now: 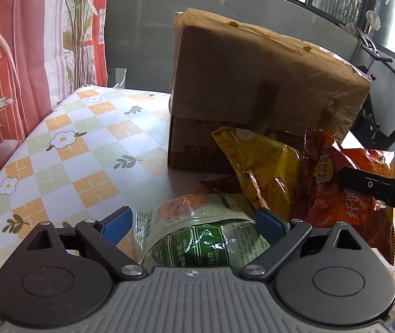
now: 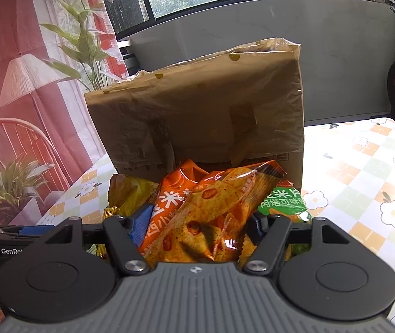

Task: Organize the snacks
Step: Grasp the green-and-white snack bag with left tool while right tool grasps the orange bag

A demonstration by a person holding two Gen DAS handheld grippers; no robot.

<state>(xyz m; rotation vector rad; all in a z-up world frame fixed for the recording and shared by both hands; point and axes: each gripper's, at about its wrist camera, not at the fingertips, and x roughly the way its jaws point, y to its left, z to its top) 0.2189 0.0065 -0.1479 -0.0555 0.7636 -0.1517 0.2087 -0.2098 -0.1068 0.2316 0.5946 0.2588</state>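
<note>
Snack pile lies on the table against the near side of the box. Left gripper: jaws open, straddling the green bag, pads clear. Right gripper: jaws grip the orange bag. Open tabletop runs left to the table edge.

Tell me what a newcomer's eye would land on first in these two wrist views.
First the tall cardboard box draped in crinkled brown plastic, standing at the back of the flower-checked tablecloth. Next the bright heap of snack bags at its foot: an orange chip bag sits between the right claw fingers, and a green bag lies between the open left claw fingers.
</note>
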